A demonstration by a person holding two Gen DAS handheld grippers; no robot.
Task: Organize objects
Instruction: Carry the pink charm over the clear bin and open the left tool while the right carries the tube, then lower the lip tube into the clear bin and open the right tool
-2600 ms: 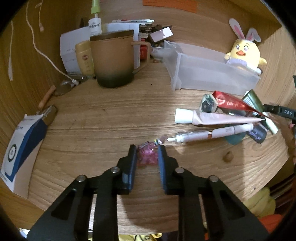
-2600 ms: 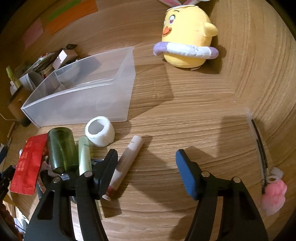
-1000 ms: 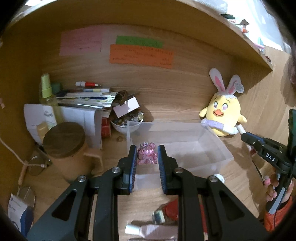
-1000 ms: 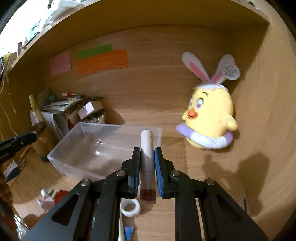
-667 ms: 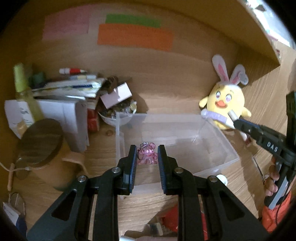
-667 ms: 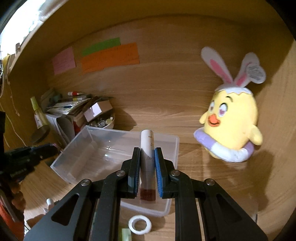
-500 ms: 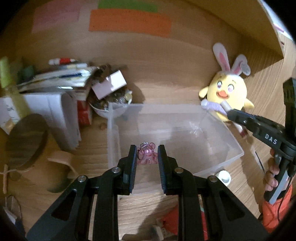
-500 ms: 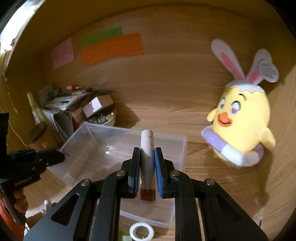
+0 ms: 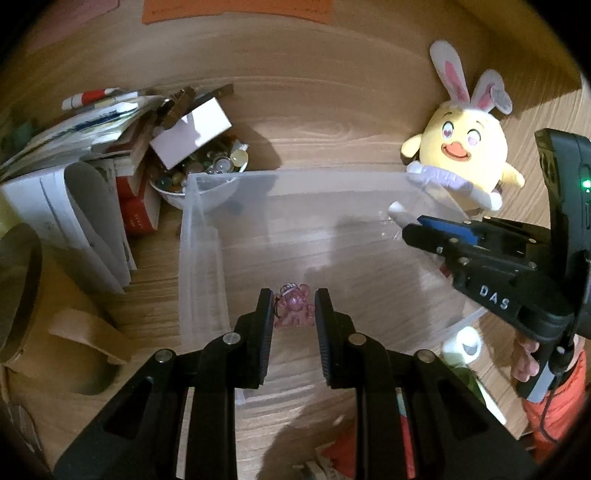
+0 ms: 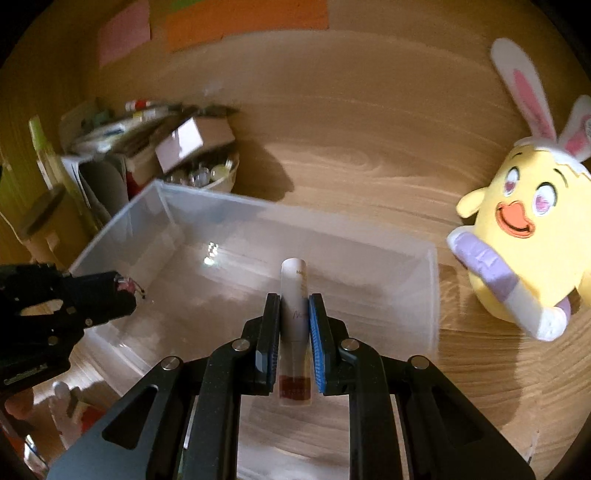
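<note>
Left wrist view: the left gripper [image 9: 293, 314] tilts down over the clear plastic bin [image 9: 199, 236], its jaws nearly closed and pinching a small pink charm [image 9: 294, 311] above the bin's near left part. The right gripper [image 9: 410, 225] reaches in over the bin's right side, a hand [image 9: 526, 360] on its handle. Beside the bin stand a yellow bunny-eared plush [image 9: 461, 151] and a bowl of beads [image 9: 195, 177] on the wooden desk [image 9: 332, 122].

Right wrist view: the right gripper [image 10: 294, 325] angles down over the bin [image 10: 432, 295], jaws clamped tight on a white tube [image 10: 294, 295] pointing forward. The left gripper [image 10: 122, 291] hangs over the bin's left edge. Coloured notes [image 10: 243, 18] are stuck to the wooden back wall.
</note>
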